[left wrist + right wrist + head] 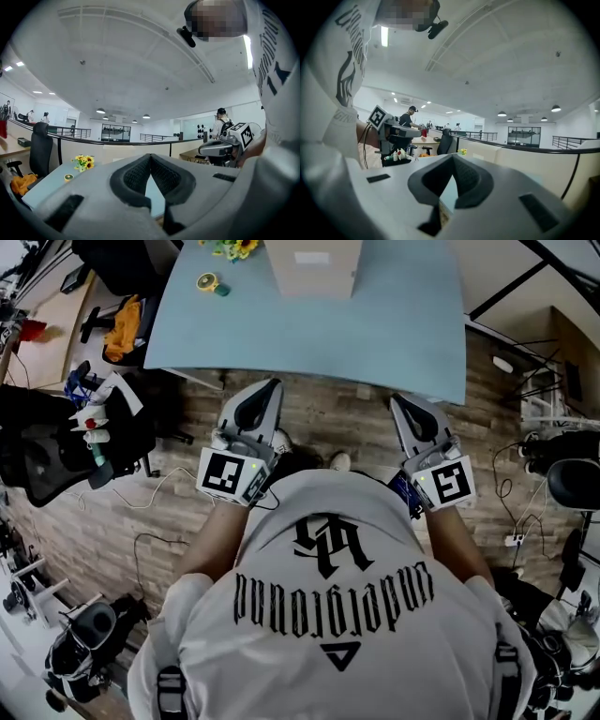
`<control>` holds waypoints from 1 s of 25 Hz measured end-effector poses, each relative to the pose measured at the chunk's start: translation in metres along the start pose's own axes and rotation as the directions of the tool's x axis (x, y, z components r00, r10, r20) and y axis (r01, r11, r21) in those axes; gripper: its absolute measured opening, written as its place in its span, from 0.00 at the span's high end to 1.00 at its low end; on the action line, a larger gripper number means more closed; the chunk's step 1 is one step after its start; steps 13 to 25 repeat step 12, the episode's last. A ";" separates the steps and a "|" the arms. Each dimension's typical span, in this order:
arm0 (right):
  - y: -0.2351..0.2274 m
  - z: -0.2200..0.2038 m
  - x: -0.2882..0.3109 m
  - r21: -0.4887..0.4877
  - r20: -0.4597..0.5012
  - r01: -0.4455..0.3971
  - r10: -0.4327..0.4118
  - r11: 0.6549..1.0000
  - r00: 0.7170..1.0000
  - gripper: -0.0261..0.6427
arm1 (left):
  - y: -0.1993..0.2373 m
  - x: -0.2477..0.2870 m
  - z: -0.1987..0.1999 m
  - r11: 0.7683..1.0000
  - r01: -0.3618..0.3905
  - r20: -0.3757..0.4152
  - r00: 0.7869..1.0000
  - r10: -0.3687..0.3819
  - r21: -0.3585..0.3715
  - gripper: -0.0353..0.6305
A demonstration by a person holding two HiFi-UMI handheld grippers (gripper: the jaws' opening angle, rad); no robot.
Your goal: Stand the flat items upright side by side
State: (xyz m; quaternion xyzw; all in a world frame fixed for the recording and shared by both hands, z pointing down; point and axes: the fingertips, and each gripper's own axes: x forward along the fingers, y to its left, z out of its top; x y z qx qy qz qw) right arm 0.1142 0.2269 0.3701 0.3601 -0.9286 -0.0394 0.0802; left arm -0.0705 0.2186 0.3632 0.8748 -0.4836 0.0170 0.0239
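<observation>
Far on blue table [403, 343]: small round yellow item [208, 282], yellow flowers [234, 247], then beige box [314, 268]; flat items not made out. Nearer, at left, left gripper [270, 385] clenched tight, pads [133, 176] tip to tip on nothing, nose level at table's near edge. At right, right gripper [397, 401] likewise clamped shut and empty, tip by same edge, apart from left one.

The pale blue table [394, 324] bears a tan box [312, 266], yellow flowers [234, 247] and a small yellow disc [208, 282].
</observation>
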 end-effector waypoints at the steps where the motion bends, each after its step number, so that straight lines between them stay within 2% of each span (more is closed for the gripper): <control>1: 0.001 0.000 0.001 -0.001 -0.005 -0.003 0.003 1.000 1.000 0.95 | 0.000 -0.001 0.000 1.000 -0.001 0.001 1.000 0.001 0.000 0.95; 25: -0.005 -0.003 0.007 -0.003 -0.012 -0.021 0.021 1.000 1.000 0.95 | 0.000 0.004 0.003 1.000 -0.002 0.012 1.000 0.002 0.006 0.95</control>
